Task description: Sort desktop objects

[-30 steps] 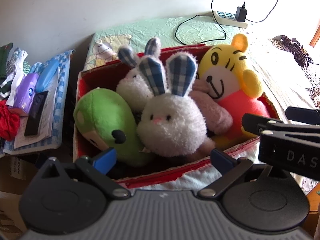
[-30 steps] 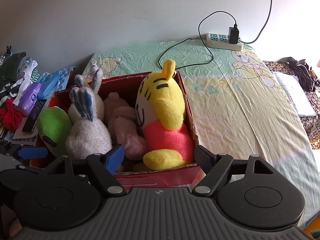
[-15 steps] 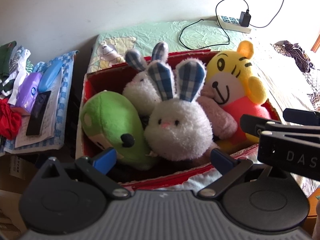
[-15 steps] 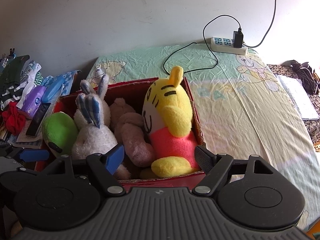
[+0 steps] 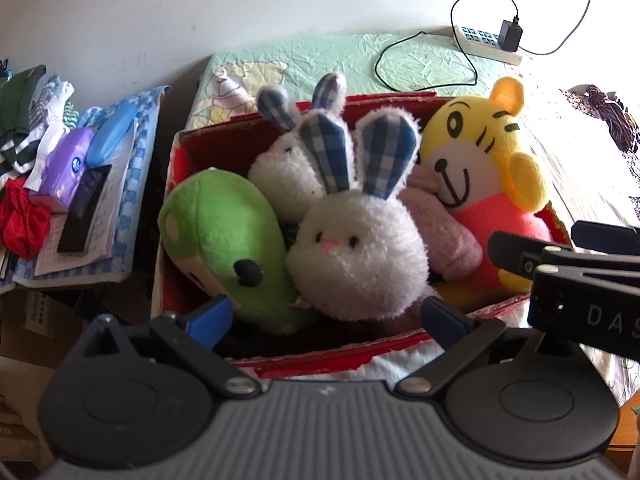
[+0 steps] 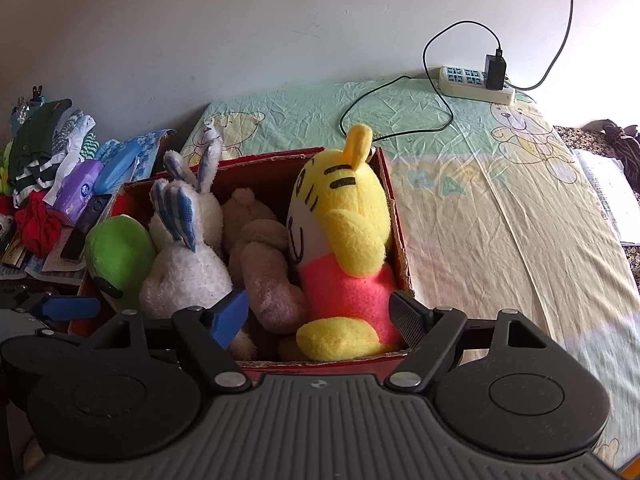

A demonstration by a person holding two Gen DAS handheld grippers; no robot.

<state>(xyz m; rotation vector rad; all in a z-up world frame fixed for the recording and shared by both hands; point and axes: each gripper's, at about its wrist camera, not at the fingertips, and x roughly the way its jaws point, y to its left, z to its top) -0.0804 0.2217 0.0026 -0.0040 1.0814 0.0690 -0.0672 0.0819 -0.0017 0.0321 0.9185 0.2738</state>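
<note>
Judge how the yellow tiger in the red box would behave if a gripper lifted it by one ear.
The tiger looks plush, so probably light and squashy. Its ear would likely stretch, the body dangling.

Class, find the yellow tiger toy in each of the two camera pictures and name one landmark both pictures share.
Left wrist view: the yellow tiger toy sits at the right end of the red box, facing the camera.
Right wrist view: the yellow tiger toy is centre frame, seen side-on, against the box's right wall.
Shared landmark: the white power strip by the wall.
</note>
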